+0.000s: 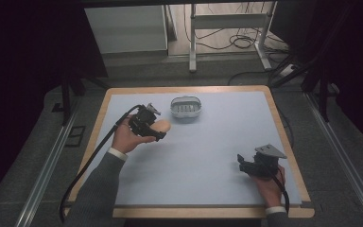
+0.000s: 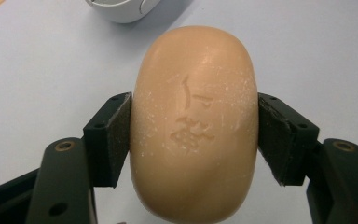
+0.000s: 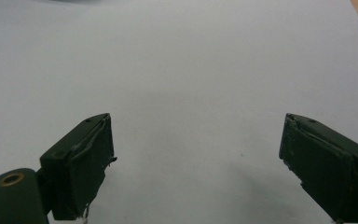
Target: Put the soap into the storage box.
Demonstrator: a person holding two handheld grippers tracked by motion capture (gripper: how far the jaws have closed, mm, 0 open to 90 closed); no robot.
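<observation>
Left gripper [image 2: 194, 135] clamps a tan soap bar [image 2: 194, 121]; its embossed mark is unreadable.

soap dish [image 2: 121, 9]: cut by top edge | soap [image 2: 193, 126]: bottom cut off

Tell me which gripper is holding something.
The left gripper: its pads clamp the tan soap bar by its two sides. The right gripper stands open over bare table, nothing between its jaws.
</observation>
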